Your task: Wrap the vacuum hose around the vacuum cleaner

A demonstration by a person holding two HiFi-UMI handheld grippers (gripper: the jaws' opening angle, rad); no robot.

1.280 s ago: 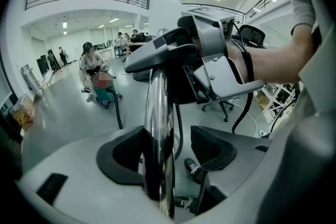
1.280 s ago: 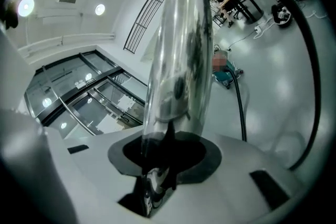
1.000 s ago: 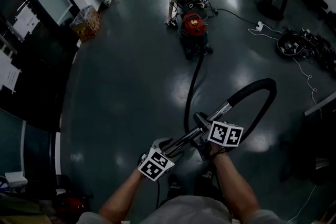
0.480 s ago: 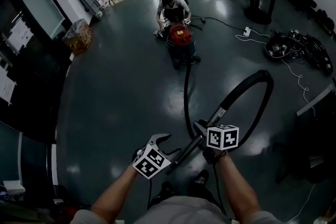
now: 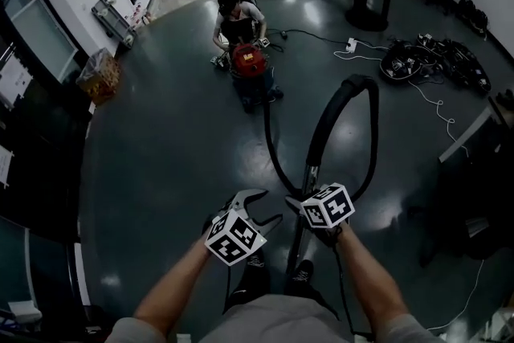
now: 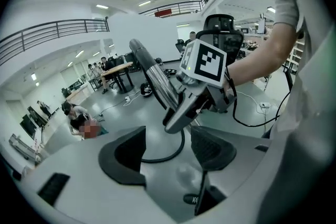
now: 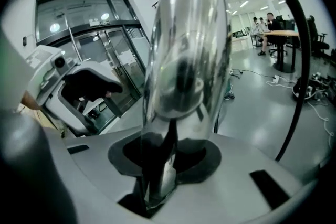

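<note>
Since a second ago, the left tool (image 5: 254,209) has come off the wand (image 5: 315,149) and now sits just left of it, apart from it, with its jaws spread and nothing between them; its own view shows only the floor (image 5: 177,132) and a curve of black hose beyond the pads. Over the same time the wand has swung from a slant toward the right to pointing nearly straight away from the person.

Gripping that chrome wand near its near end is the right tool (image 5: 300,207), jaws pressed on either side of the tube. From the wand's far end the hose (image 5: 355,83) arches over in a tall loop and drops down the right side toward the person's right forearm. Another stretch of hose runs along the floor from near the person's feet, curving left and away to the vacuum (image 5: 247,60).

This red vacuum stands on the dark glossy floor well apart from both tools, far and slightly left of centre. A second person (image 5: 233,10) crouches just behind it. Farther right lies a tangle of cables (image 5: 434,60) on the floor.
</note>
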